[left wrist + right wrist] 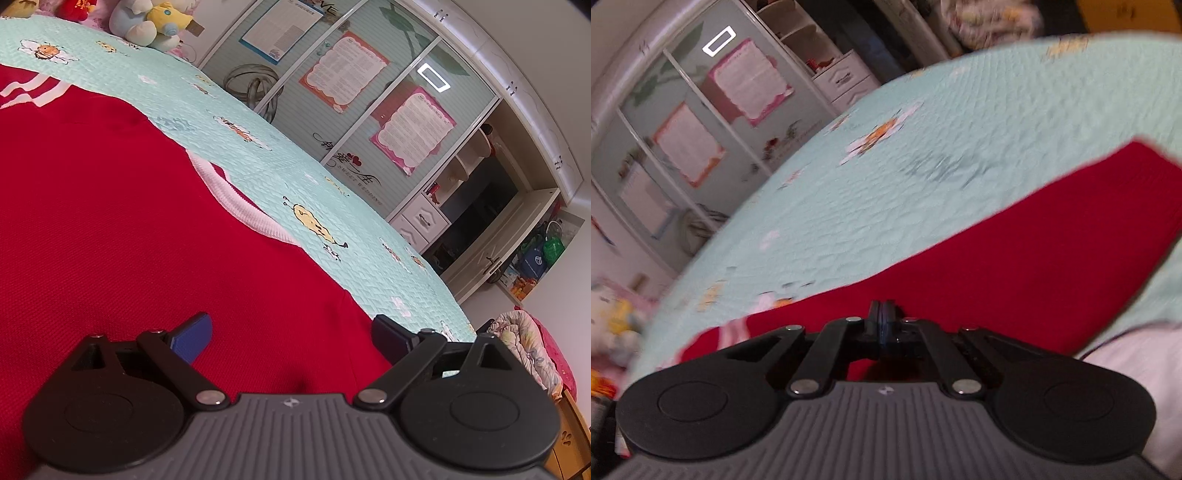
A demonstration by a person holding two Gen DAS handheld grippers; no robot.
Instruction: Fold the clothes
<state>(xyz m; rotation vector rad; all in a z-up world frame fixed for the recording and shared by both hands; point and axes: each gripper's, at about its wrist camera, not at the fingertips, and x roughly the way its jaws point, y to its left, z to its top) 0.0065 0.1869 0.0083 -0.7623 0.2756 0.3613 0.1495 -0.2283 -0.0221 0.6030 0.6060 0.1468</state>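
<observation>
A red knit garment point(110, 206) with white ribbed trim point(236, 201) and white stripes lies spread on the mint bedspread point(280, 162). My left gripper point(291, 336) is open just above the red fabric near its edge, with nothing between its fingers. In the right wrist view the same red garment point(1015, 258) lies across the bedspread point(886, 184). My right gripper point(884, 321) is shut low over the red fabric; whether cloth is pinched between the pads is hidden. This view is blurred by motion.
Stuffed toys point(147, 22) sit at the head of the bed. A wardrobe with sliding doors and posters point(347, 74) stands beyond the bed, with drawers point(421, 221) beside it. A bundled quilt point(524, 347) lies past the bed's corner.
</observation>
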